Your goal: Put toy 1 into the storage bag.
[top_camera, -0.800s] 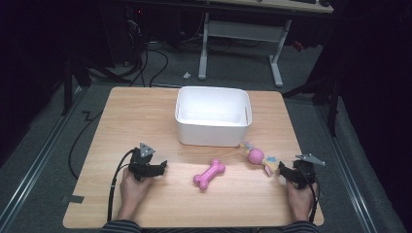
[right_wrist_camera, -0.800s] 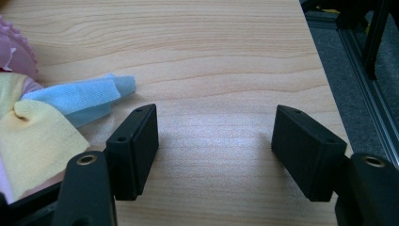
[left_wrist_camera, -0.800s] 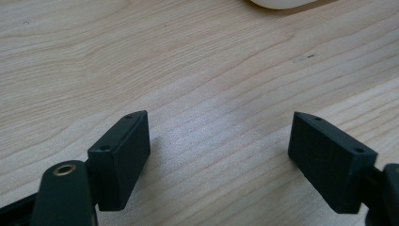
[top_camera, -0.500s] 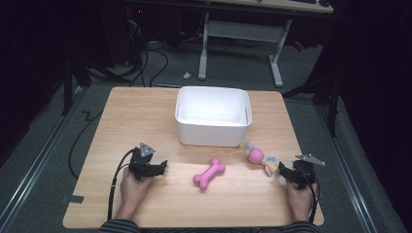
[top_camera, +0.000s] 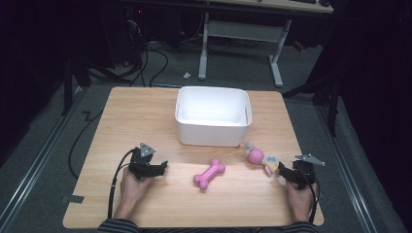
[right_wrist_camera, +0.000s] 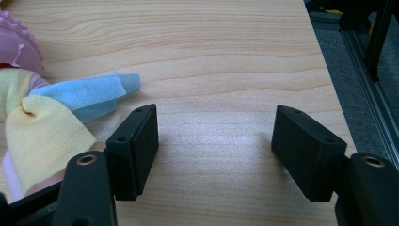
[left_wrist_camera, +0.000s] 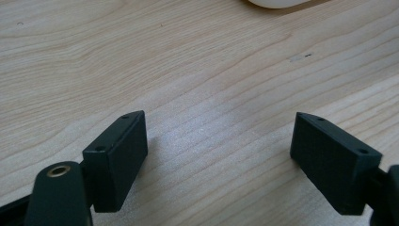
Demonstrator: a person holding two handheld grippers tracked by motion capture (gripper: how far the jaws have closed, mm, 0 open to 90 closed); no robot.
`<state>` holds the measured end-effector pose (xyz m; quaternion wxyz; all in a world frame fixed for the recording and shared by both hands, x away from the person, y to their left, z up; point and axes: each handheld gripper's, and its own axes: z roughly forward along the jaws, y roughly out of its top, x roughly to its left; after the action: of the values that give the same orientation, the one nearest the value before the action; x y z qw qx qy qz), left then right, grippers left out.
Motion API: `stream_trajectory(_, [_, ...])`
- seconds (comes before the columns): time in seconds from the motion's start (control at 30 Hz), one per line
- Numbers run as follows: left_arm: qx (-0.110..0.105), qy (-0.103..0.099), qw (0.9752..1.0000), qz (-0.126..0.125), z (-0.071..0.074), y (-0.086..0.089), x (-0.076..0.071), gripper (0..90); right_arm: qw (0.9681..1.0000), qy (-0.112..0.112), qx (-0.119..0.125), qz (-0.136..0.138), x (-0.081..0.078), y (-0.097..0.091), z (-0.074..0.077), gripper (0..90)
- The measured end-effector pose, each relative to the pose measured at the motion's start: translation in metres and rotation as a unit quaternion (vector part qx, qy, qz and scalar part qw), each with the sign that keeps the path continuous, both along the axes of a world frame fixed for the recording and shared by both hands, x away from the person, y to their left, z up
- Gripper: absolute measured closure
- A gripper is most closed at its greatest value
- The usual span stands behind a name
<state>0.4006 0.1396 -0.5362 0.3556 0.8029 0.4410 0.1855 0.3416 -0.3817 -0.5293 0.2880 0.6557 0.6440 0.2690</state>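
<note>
With both my left gripper and right gripper spread empty, I judge picking hasn't begun; next, grab the pink-ball fabric-tailed toy just beside my right gripper.

A white tub stands near the bench's far edge, a pink bone and a rag toy lying between both claws near its front edge.

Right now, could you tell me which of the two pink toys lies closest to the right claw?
The ball toy with cloth tails; its tails nearly reach the right claw, while the bone lies mid-table.
</note>
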Motion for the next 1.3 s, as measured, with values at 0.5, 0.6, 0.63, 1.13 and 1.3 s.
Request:
stream_trajectory(0.5, [0.0,0.011,0.9999,0.002,0.003,0.003,-0.002,22.5,1.0,-0.001,0.0,0.002,0.0,0.0,0.0,32.5])
stream_trajectory(0.6, [-0.003,0.012,0.9999,-0.001,0.006,0.003,-0.004,22.8,1.0,-0.001,0.0,0.003,0.0,0.0,0.0,32.4])
stream_trajectory(0.63, [-0.005,0.014,0.9999,-0.002,0.006,0.003,-0.004,22.9,1.0,-0.001,0.0,0.003,0.0,0.0,0.0,32.4])
stream_trajectory(1.13, [-0.015,0.016,0.9996,-0.016,0.019,0.005,-0.013,24.0,1.0,-0.001,0.0,0.004,0.0,0.0,0.0,32.3])
stream_trajectory(1.3, [-0.011,0.018,0.9994,-0.026,0.025,0.0,-0.017,24.6,1.0,-0.001,0.0,0.006,0.0,0.0,0.0,32.2])
